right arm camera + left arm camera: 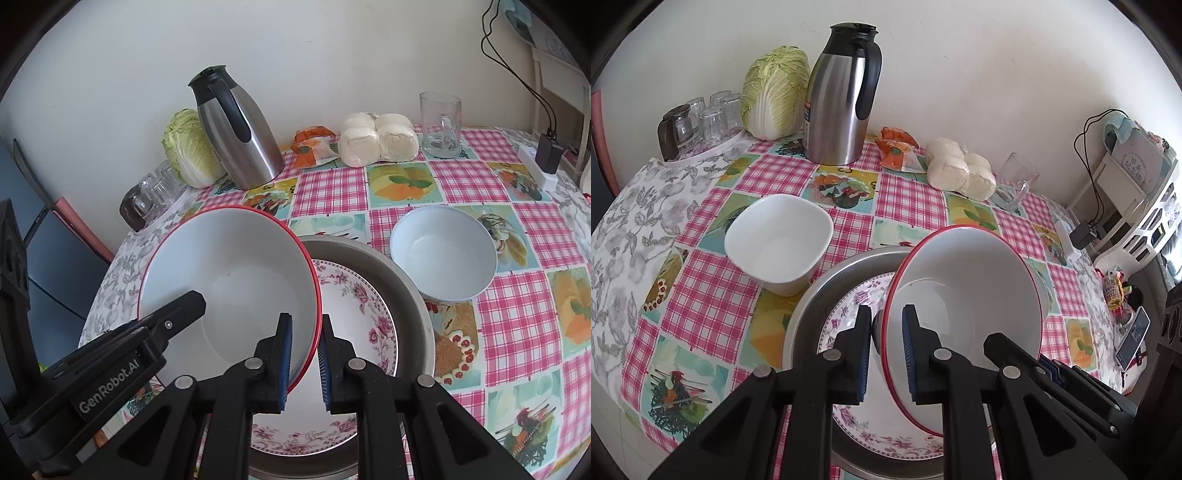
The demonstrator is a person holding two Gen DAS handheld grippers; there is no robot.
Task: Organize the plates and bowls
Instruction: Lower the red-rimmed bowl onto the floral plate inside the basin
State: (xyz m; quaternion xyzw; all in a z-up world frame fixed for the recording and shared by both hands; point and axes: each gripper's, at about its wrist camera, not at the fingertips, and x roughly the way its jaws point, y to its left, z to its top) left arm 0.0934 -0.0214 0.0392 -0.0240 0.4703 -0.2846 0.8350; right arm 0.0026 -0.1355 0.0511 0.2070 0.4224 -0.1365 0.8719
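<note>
Between both pairs of fingers, a red-rimmed white bowl [964, 291] is held tilted above a floral plate [365, 310] that lies inside a metal basin [406, 280]. The left gripper [886, 325] is clamped on the bowl's left rim: its left finger sits outside the wall, its right finger inside the bowl. The right gripper [306, 332] is clamped on the opposite rim, its left finger inside the bowl and its right finger outside, over the floral plate. In the right wrist view the left gripper's black body reaches in from the near left, across the bowl's near edge.

Left of the basin, a square white bowl [779, 243] stands upright on the tabletop [713, 295], close to the basin's rim. On the basin's right side a round pale bowl [443, 254] stands just beside it, possibly touching. The tabletop carries a pink checked cloth with fruit panels.

Along the far edge by the wall stand a steel thermos jug [842, 96], a napa cabbage [775, 92] to its left, and upturned glasses [709, 114] on a tray further left. Right of the jug lie an orange snack packet [897, 147], a bag of steamed buns [960, 168] and a glass mug [441, 125].
</note>
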